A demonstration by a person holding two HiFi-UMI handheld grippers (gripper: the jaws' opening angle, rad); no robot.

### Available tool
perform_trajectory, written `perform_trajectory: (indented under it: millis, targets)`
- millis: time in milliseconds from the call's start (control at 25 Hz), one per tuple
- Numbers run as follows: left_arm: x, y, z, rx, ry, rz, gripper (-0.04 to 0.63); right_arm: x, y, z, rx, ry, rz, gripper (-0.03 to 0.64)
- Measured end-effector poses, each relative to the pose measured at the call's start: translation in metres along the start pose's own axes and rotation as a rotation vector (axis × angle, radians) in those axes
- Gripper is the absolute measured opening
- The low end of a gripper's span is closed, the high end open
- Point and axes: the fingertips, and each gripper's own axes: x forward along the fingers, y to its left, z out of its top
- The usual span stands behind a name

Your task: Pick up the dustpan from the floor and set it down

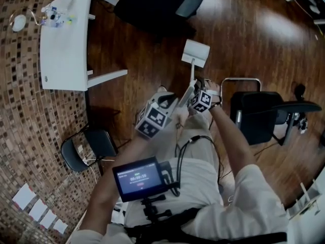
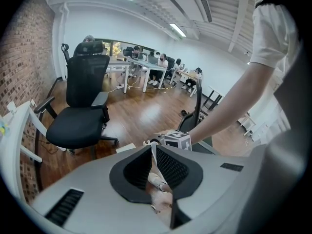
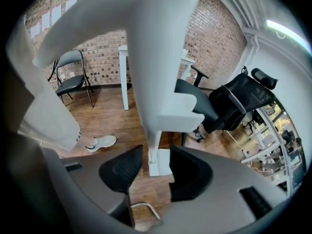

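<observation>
The white dustpan hangs out over the wooden floor ahead of me, its thin handle running back to both grippers. I cannot tell whether the pan touches the floor. My left gripper is shut on the handle. In the left gripper view the handle shows as a narrow white strip pinched between the meshed pads. My right gripper holds the handle a little nearer the pan. In the right gripper view a white block of the handle sits between the jaws, and white plastic rises large above it.
A white table stands at the far left beside the brick wall. A black office chair is just beyond the pan, another black chair is close on my right, and a folding chair is at my left. My shoe is near the handle.
</observation>
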Motion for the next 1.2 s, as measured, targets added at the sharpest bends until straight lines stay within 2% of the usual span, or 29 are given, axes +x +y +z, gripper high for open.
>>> perform_trajectory:
  millis: [200, 520, 680, 1040, 1200]
  targets:
    - [0.003, 0.004, 0.0, -0.003, -0.008, 0.005, 0.025, 0.022, 0.003, -0.009, 0.018, 0.011, -0.009, 0.183]
    - [0.008, 0.007, -0.01, -0.001, 0.02, 0.002, 0.025, 0.024, 0.002, -0.002, -0.039, 0.022, 0.002, 0.183]
    - [0.009, 0.011, -0.011, 0.006, 0.021, 0.002, 0.025, 0.03, 0.002, -0.002, -0.035, 0.012, -0.004, 0.183]
    - [0.022, 0.004, -0.012, 0.003, 0.027, -0.03, 0.025, 0.048, 0.009, -0.008, -0.066, 0.024, 0.002, 0.179]
    - [0.023, 0.001, -0.012, -0.005, 0.035, -0.042, 0.025, 0.048, 0.01, -0.01, -0.081, 0.032, 0.0, 0.156]
